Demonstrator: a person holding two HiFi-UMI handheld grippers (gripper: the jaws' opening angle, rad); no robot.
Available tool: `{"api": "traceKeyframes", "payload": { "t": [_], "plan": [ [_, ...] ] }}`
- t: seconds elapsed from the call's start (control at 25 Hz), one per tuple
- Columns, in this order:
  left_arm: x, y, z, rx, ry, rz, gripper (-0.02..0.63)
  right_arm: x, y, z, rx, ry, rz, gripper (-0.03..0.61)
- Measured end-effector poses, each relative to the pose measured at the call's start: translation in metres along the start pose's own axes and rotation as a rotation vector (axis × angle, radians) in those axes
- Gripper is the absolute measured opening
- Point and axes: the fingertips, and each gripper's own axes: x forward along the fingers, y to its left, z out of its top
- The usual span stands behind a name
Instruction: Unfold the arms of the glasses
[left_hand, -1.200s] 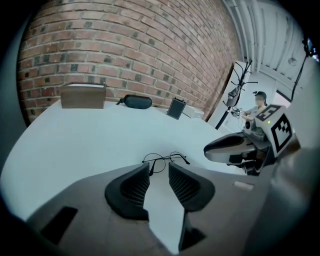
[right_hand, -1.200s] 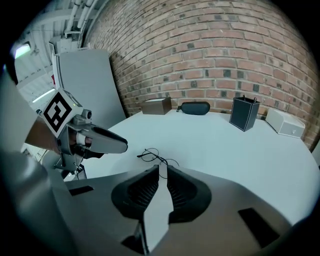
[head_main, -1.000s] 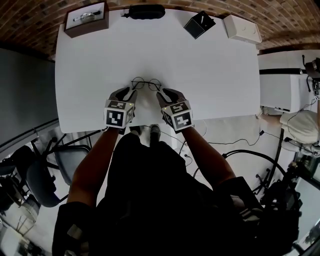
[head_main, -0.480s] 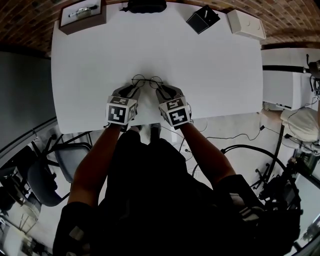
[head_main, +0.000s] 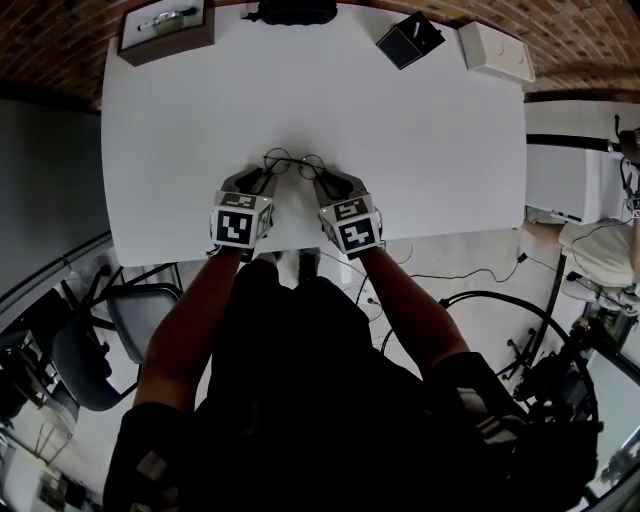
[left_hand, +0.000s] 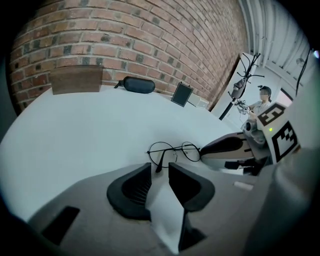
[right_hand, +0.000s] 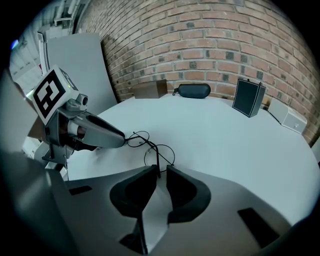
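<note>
The round, thin-wired black glasses (head_main: 294, 162) lie on the white table (head_main: 420, 150), lenses away from the person and arms pointing back toward them. Both grippers sit just on the near side of the glasses, one at each end of the frame.

The left gripper (left_hand: 159, 169) points at the left end of the glasses. Its jaws stand apart, released, and the tip of one thin arm lies in the gap between them with clear space on either side.

The right gripper (right_hand: 161, 171) points at the right end of the glasses. Its jaws have just been closing and now stand closer together than the left pair, but a gap still shows. The end of the other arm lies in that gap, close to one pad. It does not seem to be pinched, though the wire is too thin to be sure it is free of that pad.

Well beyond the glasses, along the far edge, stand a brown wooden box (head_main: 165, 30), a black oblong case (head_main: 293, 12), a black square box (head_main: 410, 40) and a white flat box (head_main: 495, 52).
</note>
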Motion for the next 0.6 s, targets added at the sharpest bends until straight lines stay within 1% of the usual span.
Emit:
{"api": "traceKeyframes", "payload": {
  "t": [0.12, 0.2, 0.24, 0.32, 0.4, 0.48, 0.6],
  "plan": [
    [-0.0016, 0.0030, -0.0013, -0.006, -0.002, 0.013, 0.114, 0.0000, 0.0004, 0.0005, -0.001, -0.001, -0.001, 0.054],
    [-0.0008, 0.0039, 0.0001, -0.015, -0.004, 0.013, 0.103, 0.0001, 0.0005, 0.0011, -0.002, -0.002, 0.005, 0.041],
    [-0.0002, 0.0038, 0.0006, -0.014, -0.003, 0.010, 0.092, 0.0003, 0.0009, 0.0013, -0.003, -0.001, 0.008, 0.037],
    [0.0012, 0.0010, -0.0007, 0.013, 0.014, 0.002, 0.044, 0.0005, 0.0022, 0.0016, -0.009, 0.001, 0.008, 0.031],
    [0.0028, -0.0017, -0.0030, 0.045, 0.033, 0.006, 0.040, 0.0005, 0.0027, 0.0014, -0.012, 0.000, 0.005, 0.026],
    [0.0031, -0.0016, -0.0042, 0.038, 0.036, 0.011, 0.040, 0.0007, 0.0034, 0.0012, -0.010, -0.002, 0.006, 0.025],
    [0.0011, -0.0033, -0.0009, 0.034, 0.013, 0.004, 0.038, -0.0020, 0.0045, 0.0033, -0.011, -0.011, 0.013, 0.024]
  ]
}}
